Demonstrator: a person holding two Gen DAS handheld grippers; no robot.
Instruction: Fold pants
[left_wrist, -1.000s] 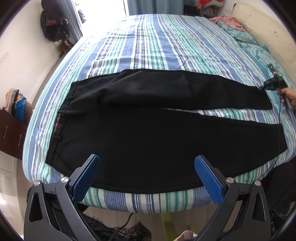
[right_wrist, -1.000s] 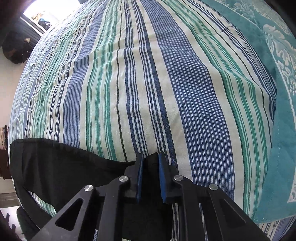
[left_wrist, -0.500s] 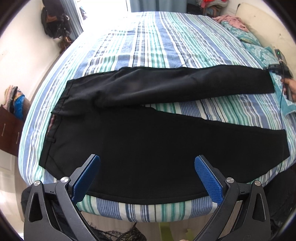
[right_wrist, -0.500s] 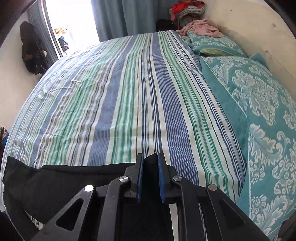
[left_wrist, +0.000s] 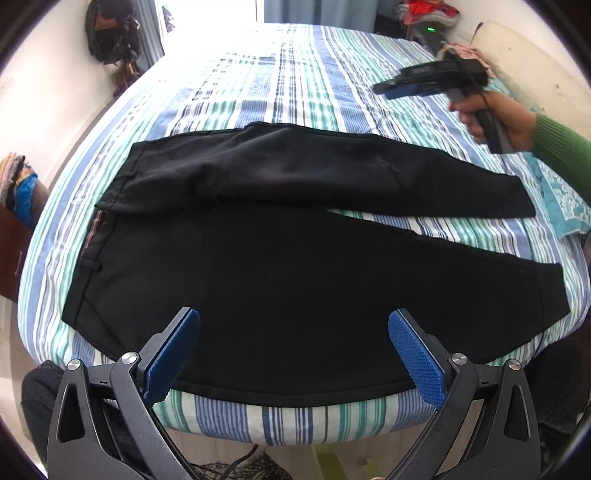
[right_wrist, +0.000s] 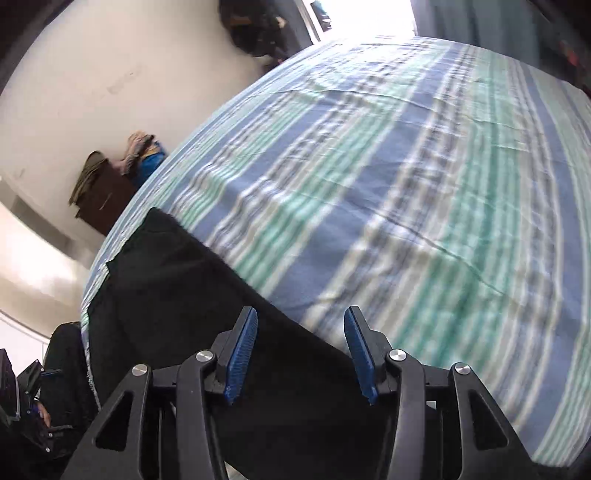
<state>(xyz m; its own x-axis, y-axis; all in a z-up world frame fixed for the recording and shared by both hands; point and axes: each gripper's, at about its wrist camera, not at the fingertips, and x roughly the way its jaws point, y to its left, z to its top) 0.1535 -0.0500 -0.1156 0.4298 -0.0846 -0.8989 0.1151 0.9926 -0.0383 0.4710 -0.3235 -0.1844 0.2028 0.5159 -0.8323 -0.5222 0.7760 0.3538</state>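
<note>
Black pants (left_wrist: 280, 258) lie flat on the striped bed (left_wrist: 295, 92), waistband at the left, both legs running right with a strip of sheet showing between them. My left gripper (left_wrist: 293, 354) is open and empty, hovering over the near edge of the near leg. My right gripper (left_wrist: 399, 86) is in the air above the far right of the bed, held in a hand with a green sleeve. In the right wrist view the right gripper (right_wrist: 299, 354) is open and empty above the pants (right_wrist: 184, 295), touching nothing.
A teal patterned pillow (left_wrist: 565, 195) lies at the right edge of the bed. Pink clothes (left_wrist: 465, 51) are piled at the far right corner. A dark wooden cabinet (right_wrist: 103, 199) with clothes on top stands by the wall at the left. Dark bags (left_wrist: 110, 33) hang at the far left.
My right gripper has let go of the far leg's cuff, opened, and lifted away up and to the left. The far leg now lies flat. The left gripper has barely moved.
</note>
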